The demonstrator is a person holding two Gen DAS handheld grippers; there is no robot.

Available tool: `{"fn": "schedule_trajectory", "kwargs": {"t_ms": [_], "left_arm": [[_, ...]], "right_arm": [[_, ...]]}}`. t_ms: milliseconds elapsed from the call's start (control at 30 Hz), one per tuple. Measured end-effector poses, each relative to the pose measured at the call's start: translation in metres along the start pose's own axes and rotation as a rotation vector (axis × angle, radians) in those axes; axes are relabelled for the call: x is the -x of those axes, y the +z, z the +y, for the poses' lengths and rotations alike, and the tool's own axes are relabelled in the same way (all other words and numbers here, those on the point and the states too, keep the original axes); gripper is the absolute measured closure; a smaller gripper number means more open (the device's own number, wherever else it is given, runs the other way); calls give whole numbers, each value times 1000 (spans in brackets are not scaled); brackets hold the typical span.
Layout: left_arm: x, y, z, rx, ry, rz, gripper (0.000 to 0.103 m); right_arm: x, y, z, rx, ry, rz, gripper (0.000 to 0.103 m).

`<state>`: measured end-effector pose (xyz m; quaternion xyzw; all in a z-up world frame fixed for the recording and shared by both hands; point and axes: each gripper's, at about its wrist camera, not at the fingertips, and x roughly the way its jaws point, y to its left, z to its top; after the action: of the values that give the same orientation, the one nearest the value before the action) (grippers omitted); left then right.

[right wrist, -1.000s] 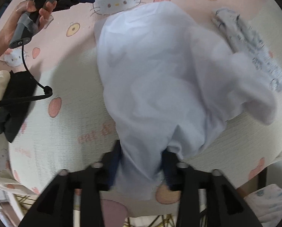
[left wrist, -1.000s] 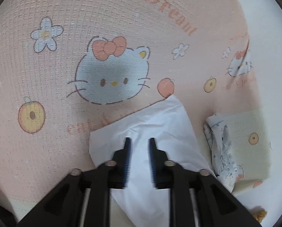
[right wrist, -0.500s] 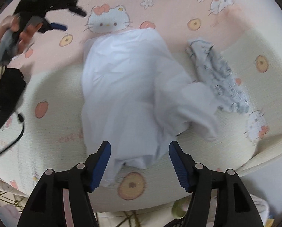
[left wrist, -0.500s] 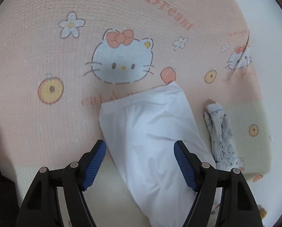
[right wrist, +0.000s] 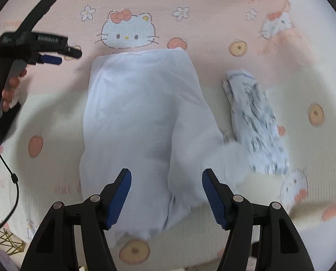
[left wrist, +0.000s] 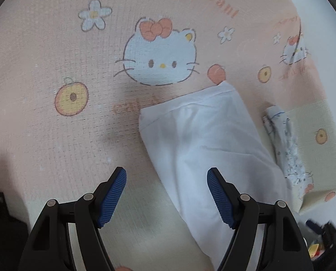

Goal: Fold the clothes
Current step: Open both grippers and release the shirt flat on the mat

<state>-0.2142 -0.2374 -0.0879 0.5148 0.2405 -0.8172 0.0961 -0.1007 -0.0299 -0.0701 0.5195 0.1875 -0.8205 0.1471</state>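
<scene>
Let go of the shirt, both grippers wide and empty. Probably best to smooth that bunched right side before the next fold.

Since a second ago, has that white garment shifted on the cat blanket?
Yes. The white garment has dropped out of the right gripper, whose jaws have just been opening, and settled flat; its top edge stays just below the cat face.
</scene>
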Motion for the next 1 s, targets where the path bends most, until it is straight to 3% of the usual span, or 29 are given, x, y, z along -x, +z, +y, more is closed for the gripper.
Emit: {"fn": "schedule_trajectory", "kwargs": {"t_ms": [300,567,767,1000], "left_arm": [[-46,17,24,77,-8,33,30],[-78,32,34,168,-28,47,30],[-83,36,38,207,-56,31,30],[-85,41,47,258,-85,13,30]], "right_arm": [[-52,79,-19,31,9,19,38],[-108,140,-49,42,188,81,38],[-135,174,-65,70,146,83,38],[-166,210,-74,73,192,98,38]]}}
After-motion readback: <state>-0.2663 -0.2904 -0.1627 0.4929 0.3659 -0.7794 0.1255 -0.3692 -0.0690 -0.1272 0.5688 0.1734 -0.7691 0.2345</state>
